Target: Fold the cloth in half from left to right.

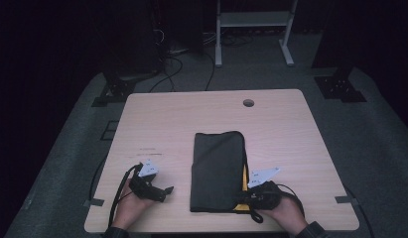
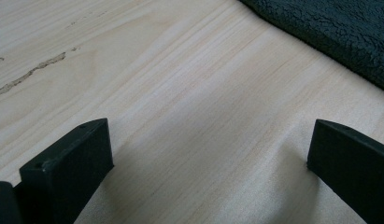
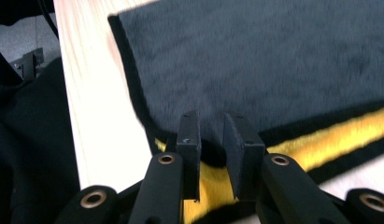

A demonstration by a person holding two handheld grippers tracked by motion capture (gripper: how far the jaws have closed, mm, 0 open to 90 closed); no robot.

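Leftmost, the left gripper [image 1: 164,190] lies low over bare table [image 1: 157,124], held in the person's left hand [image 1: 128,206] near the front edge; in the left gripper view its jaws stand wide apart with nothing but wood between them, and a corner of the cloth [image 2: 330,32] shows at upper right, apart from both jaws. At centre, the cloth [image 1: 216,171] lies flat on the table as a folded dark rectangle, long side running away from the person, with a yellow band [image 1: 244,178] showing along its right edge. At right, the right gripper [image 1: 239,197], held in the right hand [image 1: 283,210], meets the near right corner of the cloth. In the right gripper view [image 3: 212,156] its jaws stand only a narrow gap apart, set over the dark edge of the cloth just above the yellow band [image 3: 320,140]; whether the pads press on the fabric cannot be told.
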